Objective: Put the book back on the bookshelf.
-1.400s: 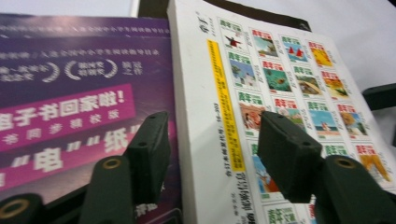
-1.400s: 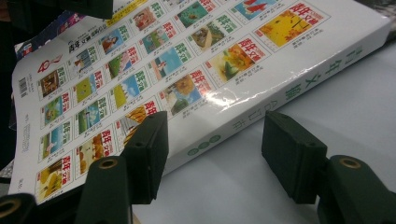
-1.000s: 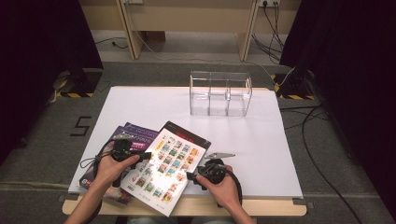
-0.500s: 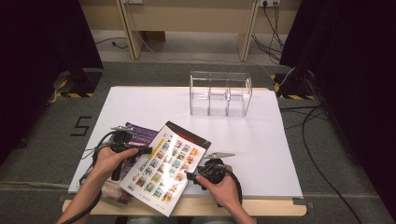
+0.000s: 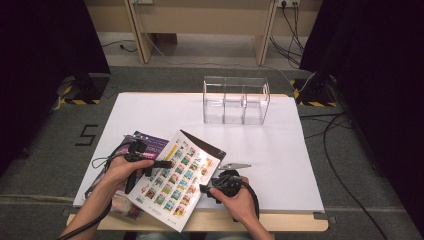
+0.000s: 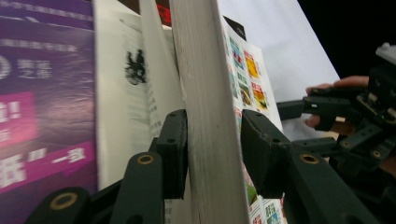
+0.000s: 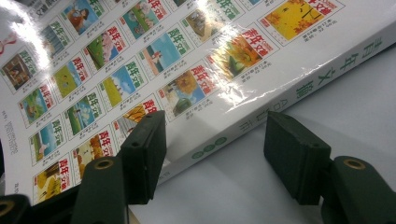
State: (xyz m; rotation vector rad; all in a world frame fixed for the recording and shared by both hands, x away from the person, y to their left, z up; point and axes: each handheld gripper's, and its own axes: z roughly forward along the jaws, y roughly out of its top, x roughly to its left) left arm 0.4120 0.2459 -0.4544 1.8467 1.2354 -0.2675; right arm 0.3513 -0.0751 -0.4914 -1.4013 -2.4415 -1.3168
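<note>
A thick book (image 5: 180,175) with a glossy cover of many small coloured pictures lies tilted near the table's front edge. My left gripper (image 5: 164,163) reaches in from the left. Its jaws straddle the white page block (image 6: 210,140) and have just been opening. One pad rests against the block and the other stands just off it. My right gripper (image 5: 202,189) is at the book's right side, open wide. Its jaws stand either side of the spine (image 7: 261,112), one over the cover (image 7: 140,60) and one over the table, neither pressing.
A purple magazine (image 5: 150,142) lies under the book's left part, close beside the page block (image 6: 42,116). A clear three-compartment organizer (image 5: 235,100) stands at the back of the white table (image 5: 280,160). Cables trail from both grippers.
My left gripper has shifted slightly to the right onto the book's left edge. The book and my right gripper have stayed about where they were.
</note>
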